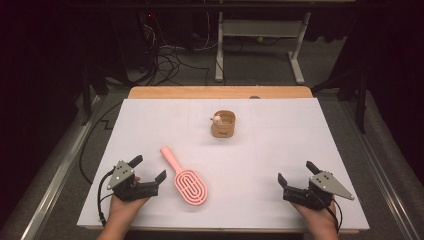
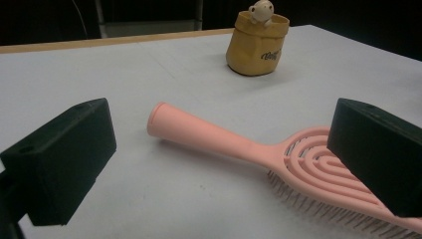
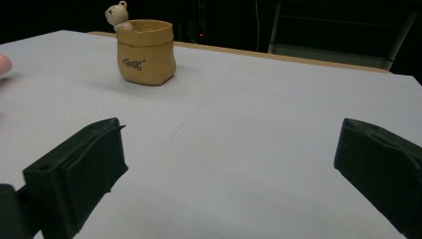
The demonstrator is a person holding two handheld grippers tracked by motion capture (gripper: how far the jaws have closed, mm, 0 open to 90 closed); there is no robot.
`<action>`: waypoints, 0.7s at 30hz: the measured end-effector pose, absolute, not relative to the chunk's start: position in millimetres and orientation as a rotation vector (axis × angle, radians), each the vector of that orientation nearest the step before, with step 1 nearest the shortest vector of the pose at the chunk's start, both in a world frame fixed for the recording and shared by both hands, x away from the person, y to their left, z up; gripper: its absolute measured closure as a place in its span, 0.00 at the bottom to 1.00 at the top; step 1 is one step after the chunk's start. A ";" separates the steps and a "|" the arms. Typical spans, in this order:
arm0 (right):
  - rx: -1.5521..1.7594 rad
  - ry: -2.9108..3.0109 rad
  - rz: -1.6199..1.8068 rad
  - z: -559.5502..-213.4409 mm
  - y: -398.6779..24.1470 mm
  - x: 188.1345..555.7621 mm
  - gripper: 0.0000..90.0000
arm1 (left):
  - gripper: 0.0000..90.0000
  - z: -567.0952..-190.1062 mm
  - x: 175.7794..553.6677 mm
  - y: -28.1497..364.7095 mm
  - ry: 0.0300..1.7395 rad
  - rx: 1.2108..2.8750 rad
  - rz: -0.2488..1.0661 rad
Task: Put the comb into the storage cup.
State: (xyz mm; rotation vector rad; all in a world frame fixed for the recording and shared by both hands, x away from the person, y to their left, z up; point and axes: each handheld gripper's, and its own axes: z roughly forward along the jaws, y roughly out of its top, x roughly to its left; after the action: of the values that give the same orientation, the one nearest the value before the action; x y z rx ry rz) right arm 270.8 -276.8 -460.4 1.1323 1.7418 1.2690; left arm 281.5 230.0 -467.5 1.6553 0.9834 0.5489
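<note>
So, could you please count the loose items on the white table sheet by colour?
Pink: 1, the pink plastic paddle hairbrush.
Yellow-tan: 1, the yellow-tan sack-shaped pot with a small bear figure on its rim.
Total: 2.

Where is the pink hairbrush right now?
In the high view the hairbrush lies flat on the near left of the table, just right of the open left gripper, handle pointing away from the person.

The high view looked forward and down over the whole counter; both gripper views sat low near its front edge, sharing the yellow bear pot.
</note>
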 end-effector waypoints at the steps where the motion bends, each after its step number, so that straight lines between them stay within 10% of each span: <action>1: 1.132 1.742 1.269 -460.4 -276.8 270.8 0.00 | 0.00 -467.5 281.5 230.0 0.983 1.655 0.549; 21: 1.115 1.759 1.273 -459.8 -273.8 271.9 0.00 | 0.00 -468.8 280.7 233.4 1.015 1.650 0.559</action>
State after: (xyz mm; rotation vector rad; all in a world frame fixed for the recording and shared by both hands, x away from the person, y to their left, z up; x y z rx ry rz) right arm 271.9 -273.8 -459.8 1.1154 1.7595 1.2730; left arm 280.7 233.4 -468.8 1.6496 1.0149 0.5585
